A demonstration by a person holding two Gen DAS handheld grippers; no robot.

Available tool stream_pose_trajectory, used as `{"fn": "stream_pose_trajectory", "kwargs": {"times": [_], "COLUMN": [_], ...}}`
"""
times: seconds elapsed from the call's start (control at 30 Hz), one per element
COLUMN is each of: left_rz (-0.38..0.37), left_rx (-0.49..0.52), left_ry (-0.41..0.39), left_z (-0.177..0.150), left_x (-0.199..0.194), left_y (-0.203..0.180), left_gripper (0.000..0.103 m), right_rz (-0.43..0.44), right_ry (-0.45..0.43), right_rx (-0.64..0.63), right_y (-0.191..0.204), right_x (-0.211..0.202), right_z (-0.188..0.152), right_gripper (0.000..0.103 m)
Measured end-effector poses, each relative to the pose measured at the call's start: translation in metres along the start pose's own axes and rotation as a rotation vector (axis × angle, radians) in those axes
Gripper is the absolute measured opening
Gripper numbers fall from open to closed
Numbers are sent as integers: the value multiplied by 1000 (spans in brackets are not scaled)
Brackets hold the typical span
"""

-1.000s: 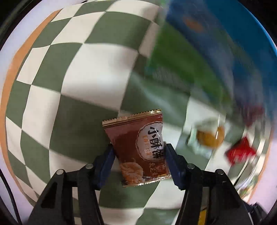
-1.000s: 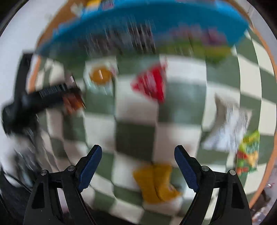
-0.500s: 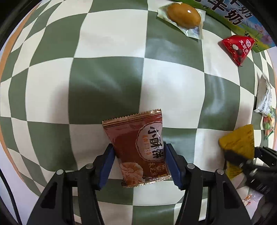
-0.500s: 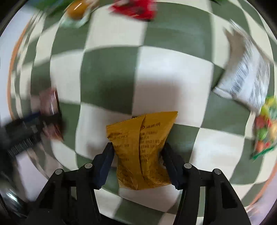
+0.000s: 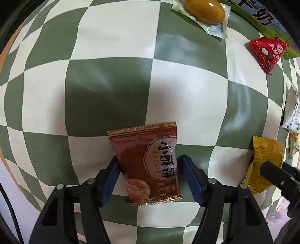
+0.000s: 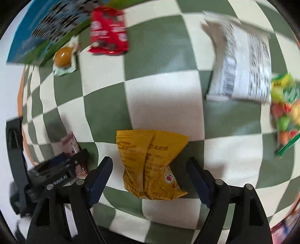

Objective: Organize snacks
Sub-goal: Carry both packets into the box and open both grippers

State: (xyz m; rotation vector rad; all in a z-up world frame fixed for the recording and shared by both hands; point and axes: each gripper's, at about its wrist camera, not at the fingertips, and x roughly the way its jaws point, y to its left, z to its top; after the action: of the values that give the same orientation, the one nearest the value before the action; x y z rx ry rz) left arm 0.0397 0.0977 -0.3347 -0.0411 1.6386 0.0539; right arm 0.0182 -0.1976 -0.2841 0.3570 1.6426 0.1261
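- Snacks are lying scattered on the green-and-white checked cloth (image 5: pixel 112 84) I'm working over.
- My left gripper (image 5: pixel 150 180) is pointing down with the brown biscuit packet (image 5: pixel 148 165) between its blue pads; its jaws have just been opening, with a gap showing on the right side.
- My right gripper (image 6: pixel 150 180) is straddling the yellow packet (image 6: pixel 150 165), jaws just widened and clear of it.
- Farther off, the packaged egg (image 5: pixel 204 12), red packet (image 5: pixel 266 53) and white packet (image 6: pixel 241 67) are lying apart.
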Motion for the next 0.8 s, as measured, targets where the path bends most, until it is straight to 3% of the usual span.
{"fn": "stream_pose_trajectory", "kwargs": {"times": [0.03, 0.2, 0.3, 0.47, 0.63, 0.8], "left_rz": [13, 41, 44, 37, 18, -21], "left_rx": [12, 70, 89, 96, 111, 138], "left_ry": [-11, -37, -47, -56, -93, -161], "left_z": [8, 12, 12, 14, 14, 17], "left_x": [-2, -11, -12, -18, -34, -75], "left_y": [-2, -19, -31, -36, -41, -52], "left_gripper": [54, 54, 54, 54, 54, 54], "right_rz": [-27, -98, -112, -91, -71, -26], "right_ry": [-3, 16, 7, -20, -48, -102], "right_rx": [-23, -68, -83, -86, -81, -95], "right_y": [4, 13, 17, 11, -2, -7], "right_x": [-2, 9, 12, 4, -17, -55], "right_z": [1, 3, 2, 2, 0, 1], "right_gripper": [83, 83, 66, 56, 54, 54]}}
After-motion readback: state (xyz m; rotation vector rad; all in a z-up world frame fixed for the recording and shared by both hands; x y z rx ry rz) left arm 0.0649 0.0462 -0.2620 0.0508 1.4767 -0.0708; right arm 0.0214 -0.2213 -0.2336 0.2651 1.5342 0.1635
